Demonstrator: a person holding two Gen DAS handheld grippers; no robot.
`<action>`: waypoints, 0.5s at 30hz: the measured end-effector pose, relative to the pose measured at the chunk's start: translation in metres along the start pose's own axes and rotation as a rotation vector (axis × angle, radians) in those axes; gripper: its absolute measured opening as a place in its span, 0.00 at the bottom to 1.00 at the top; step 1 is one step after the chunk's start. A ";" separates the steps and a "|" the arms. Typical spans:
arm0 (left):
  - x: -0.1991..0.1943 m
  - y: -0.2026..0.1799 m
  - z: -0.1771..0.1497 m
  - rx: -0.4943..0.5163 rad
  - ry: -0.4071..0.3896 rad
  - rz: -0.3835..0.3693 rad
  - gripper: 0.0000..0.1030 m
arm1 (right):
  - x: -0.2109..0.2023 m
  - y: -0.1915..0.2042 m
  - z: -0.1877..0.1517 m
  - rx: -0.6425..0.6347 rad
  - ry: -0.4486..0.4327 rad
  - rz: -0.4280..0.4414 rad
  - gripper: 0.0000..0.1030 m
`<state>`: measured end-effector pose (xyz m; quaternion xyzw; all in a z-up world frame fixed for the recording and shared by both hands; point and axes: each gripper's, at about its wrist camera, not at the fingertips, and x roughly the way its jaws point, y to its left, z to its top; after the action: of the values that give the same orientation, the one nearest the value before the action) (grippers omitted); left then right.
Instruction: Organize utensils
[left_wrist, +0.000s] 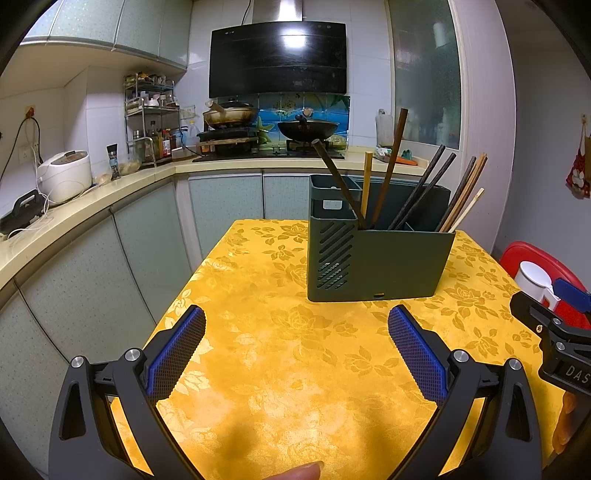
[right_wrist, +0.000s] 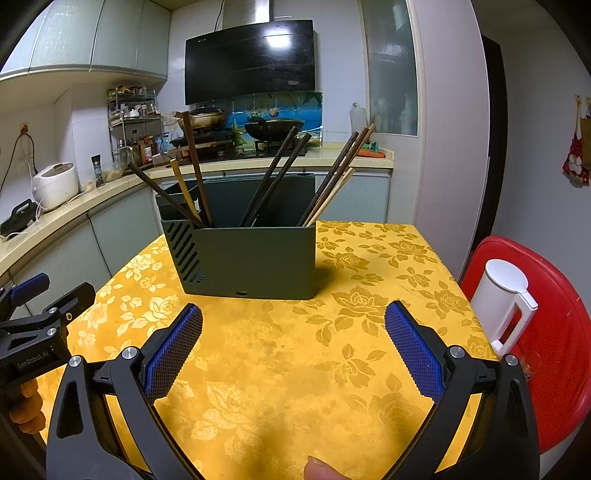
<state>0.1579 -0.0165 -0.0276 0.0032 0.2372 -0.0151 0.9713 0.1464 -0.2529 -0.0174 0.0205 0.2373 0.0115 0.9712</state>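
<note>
My left gripper (left_wrist: 296, 341) has its blue pads spread wide with nothing between them, hovering over the yellow floral tablecloth (left_wrist: 280, 369). My right gripper (right_wrist: 293, 339) is likewise wide apart and empty above the same cloth. Straight ahead of both, beyond the fingertips and not touching them, stands one dark green utensil holder (right_wrist: 251, 258) on the table. I count about nine chopsticks (right_wrist: 273, 181) standing in it: three leaning at its left end, two dark ones in the middle, and roughly four bunched at its right end, though those overlap. Off to the right of my right gripper, one white jug (right_wrist: 504, 302) sits on one red stool (right_wrist: 554, 332).
</note>
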 end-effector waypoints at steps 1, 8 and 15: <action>0.000 0.000 -0.001 -0.002 0.001 0.000 0.93 | 0.000 0.000 0.000 0.000 0.000 0.002 0.93; 0.001 0.000 -0.001 -0.001 -0.003 0.004 0.93 | 0.003 0.000 -0.001 -0.006 0.007 0.003 0.93; 0.002 -0.001 0.000 0.000 0.001 0.000 0.93 | 0.004 0.000 -0.002 -0.013 0.013 0.004 0.93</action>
<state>0.1601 -0.0175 -0.0284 0.0034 0.2376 -0.0151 0.9712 0.1489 -0.2526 -0.0208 0.0143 0.2437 0.0151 0.9696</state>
